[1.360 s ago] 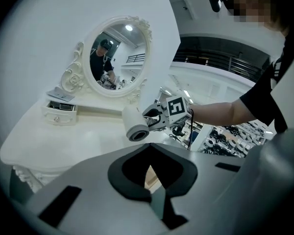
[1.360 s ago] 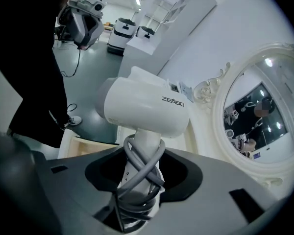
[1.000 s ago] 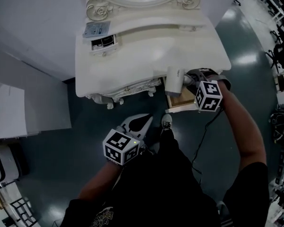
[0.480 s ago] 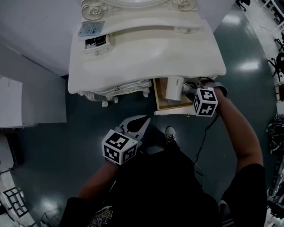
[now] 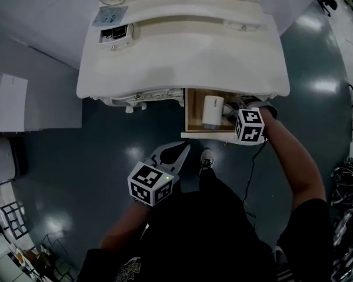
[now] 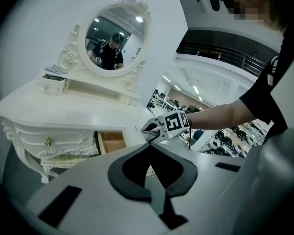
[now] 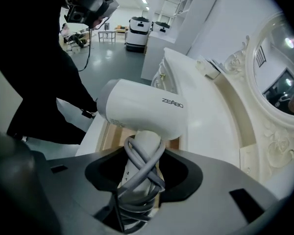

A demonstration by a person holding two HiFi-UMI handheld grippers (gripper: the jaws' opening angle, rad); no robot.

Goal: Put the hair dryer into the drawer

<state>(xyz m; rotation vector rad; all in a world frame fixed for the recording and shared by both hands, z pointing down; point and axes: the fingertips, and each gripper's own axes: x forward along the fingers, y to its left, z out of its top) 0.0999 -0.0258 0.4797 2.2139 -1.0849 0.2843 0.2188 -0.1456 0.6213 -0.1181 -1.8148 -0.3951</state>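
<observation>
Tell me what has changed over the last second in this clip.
The right hand-held gripper, shut on the handle of the white hair dryer, has carried it from the front edge of the white ornate dressing table down over the inside of the open wooden drawer, without letting go. The left hand-held gripper stays shut and empty; the drawer stays open.

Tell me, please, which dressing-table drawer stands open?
The drawer beside the right gripper, its wooden inside showing beneath the hair dryer; the carved front beside it is shut.
</observation>
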